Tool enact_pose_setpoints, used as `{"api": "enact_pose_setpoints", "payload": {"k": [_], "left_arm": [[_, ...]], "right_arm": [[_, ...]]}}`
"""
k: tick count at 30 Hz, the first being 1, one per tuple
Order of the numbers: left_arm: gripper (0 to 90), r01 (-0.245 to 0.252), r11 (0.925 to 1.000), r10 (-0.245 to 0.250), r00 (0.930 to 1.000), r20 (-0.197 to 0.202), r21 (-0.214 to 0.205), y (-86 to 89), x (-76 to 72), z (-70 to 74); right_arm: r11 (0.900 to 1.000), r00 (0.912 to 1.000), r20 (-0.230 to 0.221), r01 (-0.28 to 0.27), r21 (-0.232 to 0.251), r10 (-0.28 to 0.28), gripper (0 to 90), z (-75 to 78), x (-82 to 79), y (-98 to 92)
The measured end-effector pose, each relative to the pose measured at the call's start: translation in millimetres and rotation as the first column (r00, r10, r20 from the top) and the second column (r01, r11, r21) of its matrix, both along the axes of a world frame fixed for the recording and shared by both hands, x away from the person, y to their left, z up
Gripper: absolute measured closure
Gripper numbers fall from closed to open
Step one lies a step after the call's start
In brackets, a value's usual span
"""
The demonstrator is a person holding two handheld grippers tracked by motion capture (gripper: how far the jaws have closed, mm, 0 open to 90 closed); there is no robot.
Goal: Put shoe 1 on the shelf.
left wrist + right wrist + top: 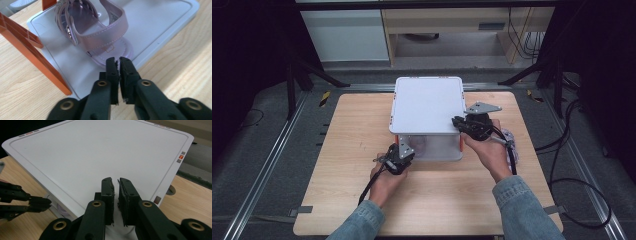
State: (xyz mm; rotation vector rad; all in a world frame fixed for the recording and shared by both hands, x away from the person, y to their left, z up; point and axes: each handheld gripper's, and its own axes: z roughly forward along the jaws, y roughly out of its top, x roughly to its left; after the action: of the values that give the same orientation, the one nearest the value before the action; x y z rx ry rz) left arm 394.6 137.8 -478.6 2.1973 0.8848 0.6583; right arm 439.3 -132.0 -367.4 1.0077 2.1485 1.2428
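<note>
Wooden desk (352, 200) carries a white two-tier shoe rack (428, 102) with a pink sandal (95, 30) already on its lower shelf, while the left gripper (119, 62) and right gripper (116, 182) hover nearly closed and empty, so little seems left.

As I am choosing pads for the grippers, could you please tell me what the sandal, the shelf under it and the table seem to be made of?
Sandal: probably faux leather, pearly pink sheen, stitched strap edges.
Shelf: apparently moulded plastic, matte pale grey, rounded raised rim, with orange plastic posts.
Table: wood or wood-look laminate, light grain visible; which one I cannot tell.
</note>
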Motion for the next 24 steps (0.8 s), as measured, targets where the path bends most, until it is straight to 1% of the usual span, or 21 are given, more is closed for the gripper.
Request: {"api": "enact_pose_setpoints", "payload": {"k": [4,5,6,7,8,9,10,11,12,13,15,16,17,19,20,21,22,24], "left_arm": [[77.0,0.006,1.0000,-0.006,1.0000,-0.001,-0.007,5.7,-5.1,2.0],[72.3,0.008,0.9999,-0.008,1.0000,-0.005,-0.015,8.4,-6.6,2.9],[72.3,0.007,0.9998,-0.007,1.0000,-0.005,-0.018,10.7,-7.8,3.8],[62.3,0.001,0.9998,-0.001,1.0000,-0.004,-0.018,15.2,-10.2,5.2],[57.6,-0.006,0.9998,0.006,1.0000,-0.002,-0.019,18.3,-11.8,5.6],[51.9,-0.006,0.9998,0.006,1.0000,-0.002,-0.019,18.3,-11.8,5.6],[45.6,-0.024,0.9993,0.024,0.9995,-0.020,-0.029,25.6,-13.5,5.9],[42.2,-0.024,0.9993,0.024,0.9995,-0.020,-0.029,25.6,-13.5,5.9],[42.2,-0.034,0.9988,0.033,0.9991,-0.028,-0.034,29.5,-14.3,5.6],[35.5,-0.047,0.9985,0.046,0.9984,-0.033,-0.029,38.2,-16.0,4.3],[31.1,-0.072,0.9960,0.070,0.9970,-0.033,-0.053,49.2,-17.7,2.1],[28.8,-0.072,0.9960,0.070,0.9970,-0.033,-0.053,49.2,-17.7,2.1],[25.9,-0.092,0.9920,0.089,0.9952,-0.042,-0.086,57.9,-17.3,0.8],[22.0,-0.105,0.9882,0.098,0.9931,-0.064,-0.112,66.5,-15.1,0.0],[20.4,-0.105,0.9882,0.098,0.9931,-0.064,-0.112,66.5,-15.1,0.0],[19.3,-0.117,0.9864,0.111,0.9920,-0.060,-0.115,74.7,-14.0,0.1],[18.9,-0.125,0.9845,0.119,0.9912,-0.058,-0.123,79.0,-13.6,0.3],[17.4,-0.139,0.9814,0.131,0.9890,-0.069,-0.132,86.9,-12.6,0.8]], "right_arm": [[0.9999,1.0000,0.004,0.006,0.009,-0.006,81.1,-0.5,2.0,-0.3],[0.9988,0.9998,-0.001,0.019,0.046,-0.019,78.4,-0.5,4.5,-2.5],[0.9988,0.9998,-0.001,0.019,0.046,-0.019,78.4,-0.5,4.5,-2.5],[0.9971,0.9995,0.001,0.033,0.069,-0.033,73.9,0.8,5.6,-4.5],[0.9956,0.9990,0.001,0.045,0.082,-0.046,70.5,2.1,5.7,-5.9],[0.9956,0.9990,0.001,0.045,0.082,-0.046,70.5,2.1,5.7,-5.9],[0.9925,0.9969,0.014,0.076,0.096,-0.077,61.8,5.9,5.0,-9.0],[0.9916,0.9961,0.019,0.084,0.098,-0.086,59.7,7.0,4.8,-10.4],[0.9916,0.9961,0.019,0.084,0.098,-0.086,59.7,7.0,4.8,-10.4],[0.9888,0.9938,0.024,0.106,0.106,-0.109,54.3,9.8,3.9,-15.0],[0.9869,0.9918,0.032,0.120,0.108,-0.124,51.4,12.0,2.5,-18.7],[0.9857,0.9908,0.035,0.126,0.112,-0.131,49.6,13.5,1.6,-21.3],[0.9846,0.9900,0.036,0.132,0.115,-0.136,47.0,14.5,1.0,-23.2],[0.9826,0.9880,0.037,0.145,0.117,-0.150,41.5,15.9,0.2,-26.1],[0.9826,0.9880,0.037,0.145,0.117,-0.150,41.5,15.9,0.2,-26.1],[0.9798,0.9861,0.037,0.156,0.124,-0.162,35.3,17.9,-1.1,-30.1],[0.9789,0.9856,0.036,0.159,0.128,-0.165,33.4,18.7,-1.6,-31.8],[0.9766,0.9846,0.034,0.165,0.138,-0.171,31.2,20.5,-2.6,-36.7]]}}
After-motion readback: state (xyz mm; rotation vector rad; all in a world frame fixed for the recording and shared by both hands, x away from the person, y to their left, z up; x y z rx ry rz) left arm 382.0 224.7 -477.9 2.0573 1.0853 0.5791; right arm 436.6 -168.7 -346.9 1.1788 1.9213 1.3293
